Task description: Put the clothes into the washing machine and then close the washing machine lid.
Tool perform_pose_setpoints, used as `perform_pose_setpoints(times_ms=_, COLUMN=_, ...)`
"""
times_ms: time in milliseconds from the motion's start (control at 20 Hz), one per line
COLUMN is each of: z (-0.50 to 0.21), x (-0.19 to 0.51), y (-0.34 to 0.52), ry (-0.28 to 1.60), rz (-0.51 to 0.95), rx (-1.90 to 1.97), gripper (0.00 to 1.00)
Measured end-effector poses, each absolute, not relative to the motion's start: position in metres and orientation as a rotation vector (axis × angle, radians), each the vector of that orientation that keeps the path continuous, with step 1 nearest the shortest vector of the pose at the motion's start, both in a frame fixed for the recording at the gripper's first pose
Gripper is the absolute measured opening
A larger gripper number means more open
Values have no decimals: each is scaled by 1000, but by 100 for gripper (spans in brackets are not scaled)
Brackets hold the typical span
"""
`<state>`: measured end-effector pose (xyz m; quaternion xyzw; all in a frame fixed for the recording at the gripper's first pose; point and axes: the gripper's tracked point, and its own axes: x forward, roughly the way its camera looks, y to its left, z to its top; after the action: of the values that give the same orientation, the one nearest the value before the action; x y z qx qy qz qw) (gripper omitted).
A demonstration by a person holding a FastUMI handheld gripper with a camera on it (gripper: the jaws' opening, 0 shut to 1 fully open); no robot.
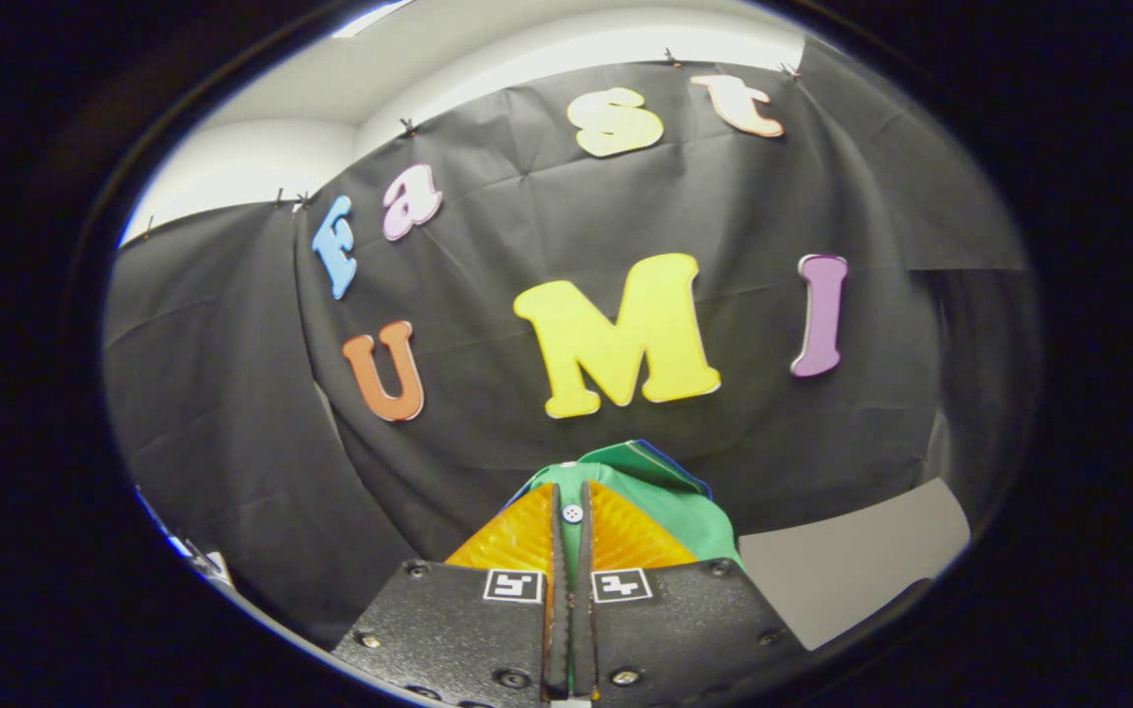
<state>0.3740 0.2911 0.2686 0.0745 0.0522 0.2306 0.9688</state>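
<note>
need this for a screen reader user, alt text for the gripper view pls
The gripper is shut on a green garment with a white button, held up in front of the booth's black cloth wall.

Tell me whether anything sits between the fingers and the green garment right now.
Nothing does. The gripper is shut on the green garment: the cloth, with a small white button, is pinched between the two fingers and bunches just beyond them, in front of the booth's black cloth wall. The way to the washing machine cannot be judged here.
</note>
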Motion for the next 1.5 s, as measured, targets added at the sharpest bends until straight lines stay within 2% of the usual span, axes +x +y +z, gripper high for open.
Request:
perform_pose_setpoints(times_ms=650, z=156, x=399, y=396, ry=307, rz=546, rx=114, gripper=5)
perform_pose_setpoints(times_ms=1500, z=-40, x=473, y=405, ry=694, rz=393, rx=130, gripper=5)
